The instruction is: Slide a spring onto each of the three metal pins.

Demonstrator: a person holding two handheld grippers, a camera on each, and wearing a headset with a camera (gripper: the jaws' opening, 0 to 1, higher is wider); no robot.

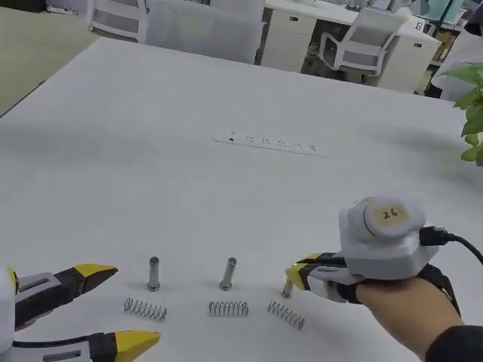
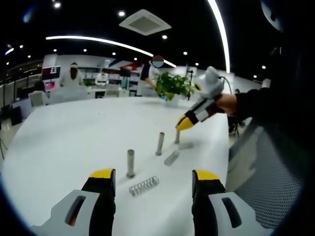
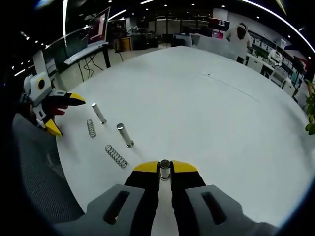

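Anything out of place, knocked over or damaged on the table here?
Nothing stands out. Left pin, middle pin and right pin stand upright, each with a spring lying by it: left spring, middle spring, and right spring, which lies slanted. The right tool is shut on the right pin.

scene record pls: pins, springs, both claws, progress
pins: three, upright on table: left pin, middle pin, right pin
springs: three, lying flat, one in front of each pin: left spring, middle spring, right spring
left claw: open, empty, facing left pin
right claw: shut on right pin's top
progress: no spring on any pin
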